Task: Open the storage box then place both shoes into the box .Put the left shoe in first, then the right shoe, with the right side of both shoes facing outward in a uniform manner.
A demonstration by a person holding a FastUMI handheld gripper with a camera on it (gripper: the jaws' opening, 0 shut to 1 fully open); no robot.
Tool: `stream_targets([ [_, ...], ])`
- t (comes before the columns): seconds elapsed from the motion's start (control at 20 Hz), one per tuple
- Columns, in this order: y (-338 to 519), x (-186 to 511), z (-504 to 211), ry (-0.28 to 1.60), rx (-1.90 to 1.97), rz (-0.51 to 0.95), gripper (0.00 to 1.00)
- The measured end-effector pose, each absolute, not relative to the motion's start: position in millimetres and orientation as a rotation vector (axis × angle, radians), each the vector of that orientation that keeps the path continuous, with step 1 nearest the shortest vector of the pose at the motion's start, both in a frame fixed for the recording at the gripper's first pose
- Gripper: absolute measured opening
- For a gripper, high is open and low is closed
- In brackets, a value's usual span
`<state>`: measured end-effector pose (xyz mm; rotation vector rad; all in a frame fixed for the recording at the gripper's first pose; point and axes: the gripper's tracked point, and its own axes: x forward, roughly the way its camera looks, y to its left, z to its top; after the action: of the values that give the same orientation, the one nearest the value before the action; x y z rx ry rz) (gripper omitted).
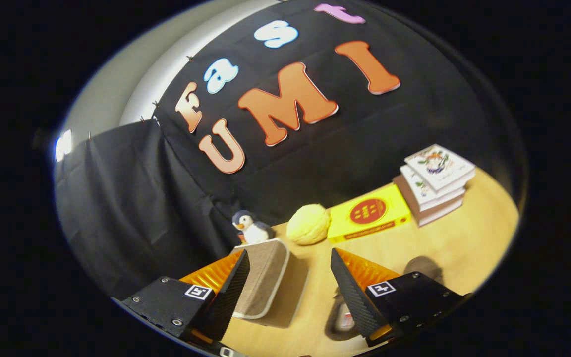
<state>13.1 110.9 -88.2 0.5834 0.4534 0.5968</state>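
Now, lid first: I should bring my gripper (288,282) squarely onto the storage box (264,277), at eleven o'clock just beside my left finger, and lift its lid evenly (box looks shut). Fingers spread wide, holding nothing. A shoe (343,317) lies by my right finger, at five o'clock.
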Motion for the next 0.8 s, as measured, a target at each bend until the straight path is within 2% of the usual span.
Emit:
stream_targets([
  [0.5,193.6,2.1,-156.1,0.836,0.865,0.904,0.98],
  [0.8,225.5,9.0,-184.5,0.935,0.931,0.962,0.97],
])
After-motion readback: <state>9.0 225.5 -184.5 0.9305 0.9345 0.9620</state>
